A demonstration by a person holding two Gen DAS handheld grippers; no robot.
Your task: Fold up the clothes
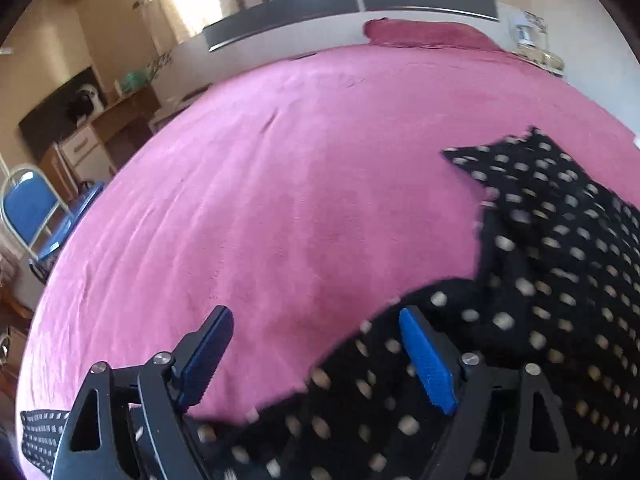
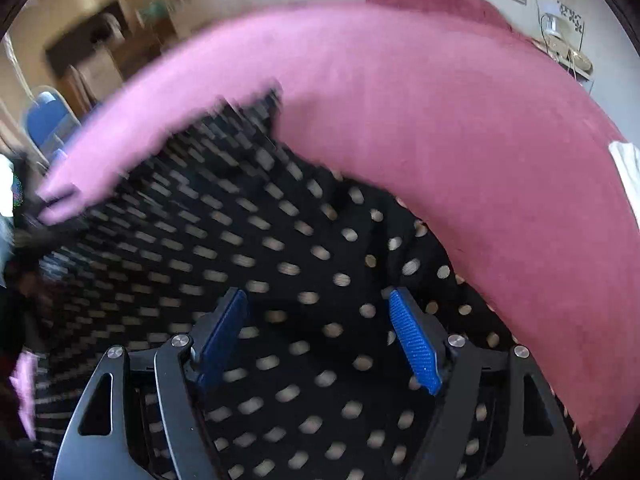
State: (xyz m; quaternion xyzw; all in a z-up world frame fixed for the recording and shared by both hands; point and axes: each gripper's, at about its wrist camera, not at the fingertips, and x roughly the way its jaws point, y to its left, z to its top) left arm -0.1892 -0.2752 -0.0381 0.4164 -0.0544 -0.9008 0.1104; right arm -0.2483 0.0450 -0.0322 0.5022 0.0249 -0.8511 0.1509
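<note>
1. Left wrist view: the left gripper (image 1: pixel 316 344) points down at a bed covered by a pink blanket (image 1: pixel 280 184); its two blue-padded fingers (image 1: pixel 426 360) stand wide apart and grip nothing
2. A black garment with pale dots (image 1: pixel 552 248) lies on the near right part of the blanket; its left edge runs under the gripper, so the right finger is over cloth and the left finger is over bare pink blanket
3. A corner of the garment points to the far side, and a small bit of the same dotted cloth shows at the near left edge of the view
4. At the far end of the bed a dark red pillow (image 1: pixel 424 34) lies against a dark headboard (image 1: pixel 352 8); a blue chair (image 1: pixel 32 208) stands to the left of the bed, with a wooden desk (image 1: pixel 120 116) farther back
5. Right wrist view: the right gripper (image 2: pixel 318 320) hangs over the middle of the dotted garment (image 2: pixel 280 240), jaws spread, pads not pressing on the cloth
6. The garment fills the near and left part of this view, blurred on the left; the blanket (image 2: pixel 440 120) curves around its far and right sides
7. A white cloth (image 2: pixel 628 168) shows at the right edge on the blanket, well apart from the garment
</note>
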